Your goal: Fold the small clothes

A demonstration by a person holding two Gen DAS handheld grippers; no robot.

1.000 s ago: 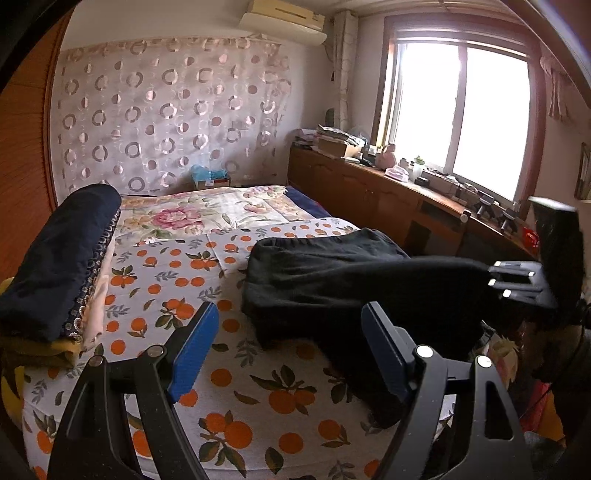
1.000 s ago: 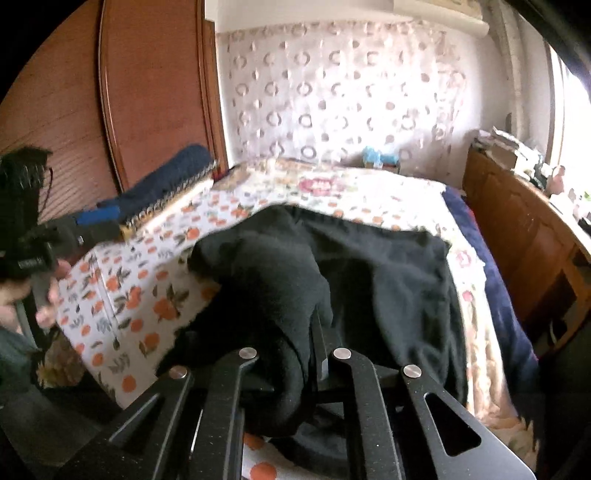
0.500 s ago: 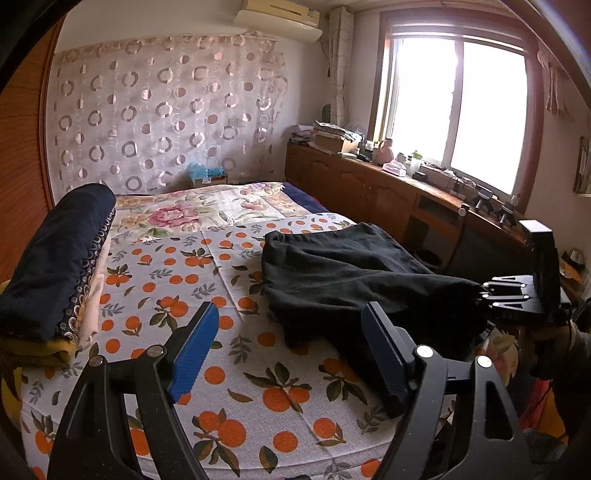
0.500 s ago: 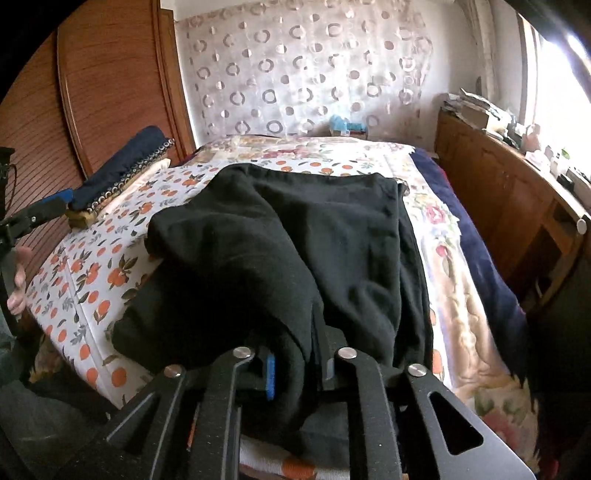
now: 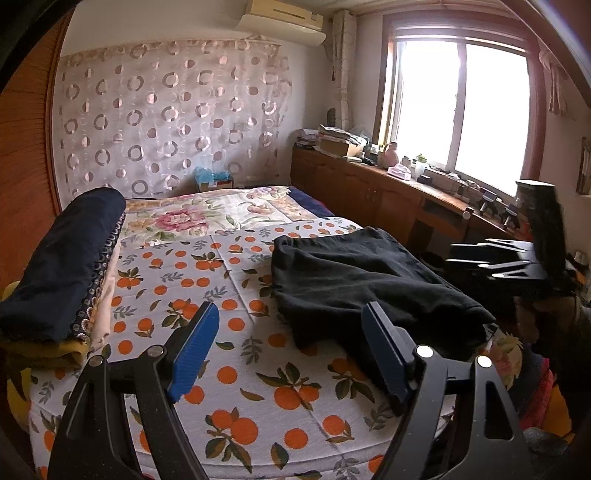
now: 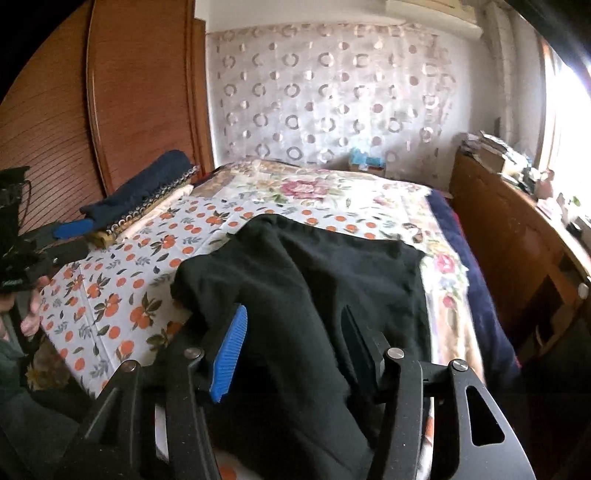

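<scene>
The right gripper (image 6: 291, 343), tilted downward, is opening its jaws with a fold of the black garment (image 6: 314, 280) lying loose between them on the orange-print bedspread (image 6: 122, 291), while at nine o'clock the left gripper (image 5: 288, 345) hovers wide open and empty; no writing is legible.

Home bedroom: bed (image 5: 236, 373) in orange-print sheet, folded bedding stack (image 5: 62, 269) at its left edge, wall air conditioner (image 5: 282, 18), cluttered wooden cabinet (image 5: 373, 192) under window (image 5: 458, 107).
</scene>
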